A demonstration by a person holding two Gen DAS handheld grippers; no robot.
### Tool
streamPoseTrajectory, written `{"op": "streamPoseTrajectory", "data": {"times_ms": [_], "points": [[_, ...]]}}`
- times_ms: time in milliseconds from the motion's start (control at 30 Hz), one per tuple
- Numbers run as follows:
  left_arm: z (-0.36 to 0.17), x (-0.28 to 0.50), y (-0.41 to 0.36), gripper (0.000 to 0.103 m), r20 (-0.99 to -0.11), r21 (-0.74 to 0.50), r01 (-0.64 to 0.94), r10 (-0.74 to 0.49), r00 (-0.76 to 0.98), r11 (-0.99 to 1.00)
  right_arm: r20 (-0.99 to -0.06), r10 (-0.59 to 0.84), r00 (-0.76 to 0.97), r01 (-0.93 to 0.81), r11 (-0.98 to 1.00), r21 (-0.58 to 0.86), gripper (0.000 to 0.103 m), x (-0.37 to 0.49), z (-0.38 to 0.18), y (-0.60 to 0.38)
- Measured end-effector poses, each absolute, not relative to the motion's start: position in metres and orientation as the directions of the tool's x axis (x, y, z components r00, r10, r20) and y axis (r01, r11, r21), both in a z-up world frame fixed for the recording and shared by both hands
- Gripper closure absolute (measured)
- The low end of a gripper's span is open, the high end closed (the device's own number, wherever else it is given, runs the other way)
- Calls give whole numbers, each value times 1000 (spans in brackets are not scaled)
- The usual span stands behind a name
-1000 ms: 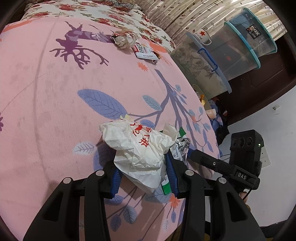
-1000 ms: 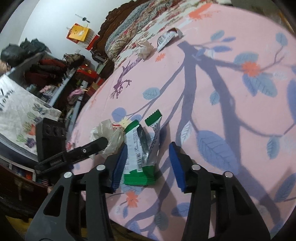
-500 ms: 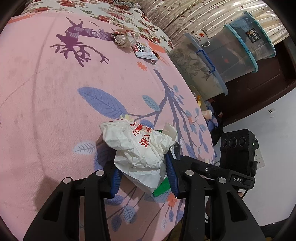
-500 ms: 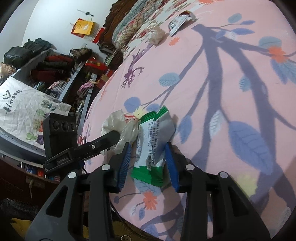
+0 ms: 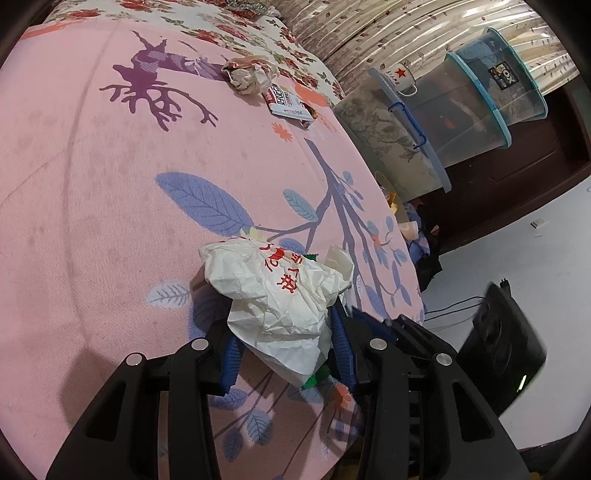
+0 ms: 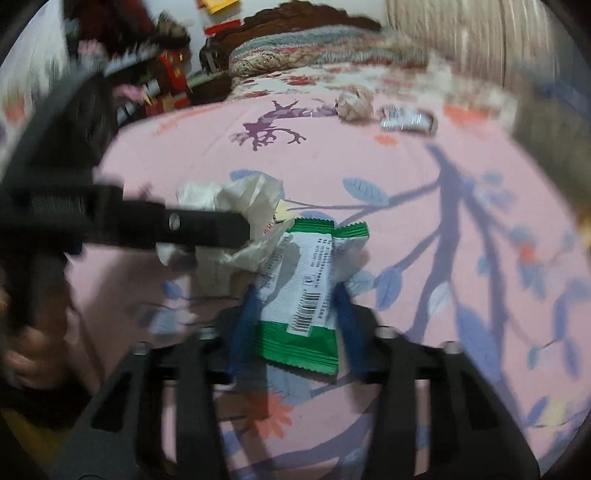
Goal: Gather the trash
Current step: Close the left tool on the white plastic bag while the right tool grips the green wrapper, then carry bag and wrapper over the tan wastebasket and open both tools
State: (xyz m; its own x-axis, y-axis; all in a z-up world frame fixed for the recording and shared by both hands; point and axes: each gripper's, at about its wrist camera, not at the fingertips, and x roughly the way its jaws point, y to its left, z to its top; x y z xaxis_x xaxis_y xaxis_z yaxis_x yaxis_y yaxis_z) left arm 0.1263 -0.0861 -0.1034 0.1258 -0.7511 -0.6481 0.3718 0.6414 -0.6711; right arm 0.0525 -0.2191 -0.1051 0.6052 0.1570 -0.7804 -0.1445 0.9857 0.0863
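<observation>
My left gripper (image 5: 286, 332) is shut on a crumpled white paper bag (image 5: 280, 291) with red print, over the near edge of the pink bedsheet (image 5: 110, 192). My right gripper (image 6: 295, 306) is shut on a green and white snack wrapper (image 6: 306, 288); the view is blurred. The white bag (image 6: 243, 218) and the left gripper's finger (image 6: 199, 225) show just left of the wrapper. A crumpled beige wad (image 5: 245, 75) and a silver and red wrapper (image 5: 288, 105) lie at the far end of the bed; they also show in the right wrist view as the wad (image 6: 352, 103) and wrapper (image 6: 406, 120).
Clear plastic storage bins (image 5: 454, 107) with a white mug (image 5: 400, 77) on top stand right of the bed. A floral quilt (image 5: 240, 33) lies beyond the pink sheet. Cluttered shelves (image 6: 166, 77) and a wooden headboard (image 6: 295, 14) are at the back left.
My right gripper closed on the green wrapper and swung sharply, blurring its view. My left gripper still holds the white bag and has barely moved.
</observation>
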Motion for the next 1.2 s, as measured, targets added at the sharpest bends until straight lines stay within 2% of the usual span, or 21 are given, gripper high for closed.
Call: {"op": "streamPoseTrajectory", "data": {"times_ms": [67,100,133,167,267,533,733,1000,1200], "points": [[-104,127,-84,64,-642,-680,365,-757,122,636,-772,137,620,-154,987,50,74,48,-107,-215],[-105,128,-82,64,-639,-685,361,-760,121,633,-769,137,624,-152,987,52,75,48,-107,-218],[-105,128,-81,64,-637,-688,358,-761,122,632,-766,134,629,-143,988,55,85,48,-107,-220],[-105,128,-79,64,-637,-687,355,-761,124,633,-765,121,633,-125,991,54,90,47,-107,-224],[-105,130,-73,64,-639,-684,347,-757,138,641,-760,147,634,-90,989,117,93,49,-106,-237],[-101,135,-59,64,-634,-690,321,-755,166,649,-724,117,680,-16,989,145,95,48,-94,-259],[-88,137,-70,64,-639,-669,356,-750,173,652,-687,91,721,26,987,158,95,45,-82,-278],[-64,154,-125,64,-653,-622,443,-740,162,646,-657,13,754,127,978,165,95,38,-77,-325],[-50,169,-202,64,-676,-590,527,-731,92,612,-635,-59,771,231,954,191,95,32,-75,-386]]}}
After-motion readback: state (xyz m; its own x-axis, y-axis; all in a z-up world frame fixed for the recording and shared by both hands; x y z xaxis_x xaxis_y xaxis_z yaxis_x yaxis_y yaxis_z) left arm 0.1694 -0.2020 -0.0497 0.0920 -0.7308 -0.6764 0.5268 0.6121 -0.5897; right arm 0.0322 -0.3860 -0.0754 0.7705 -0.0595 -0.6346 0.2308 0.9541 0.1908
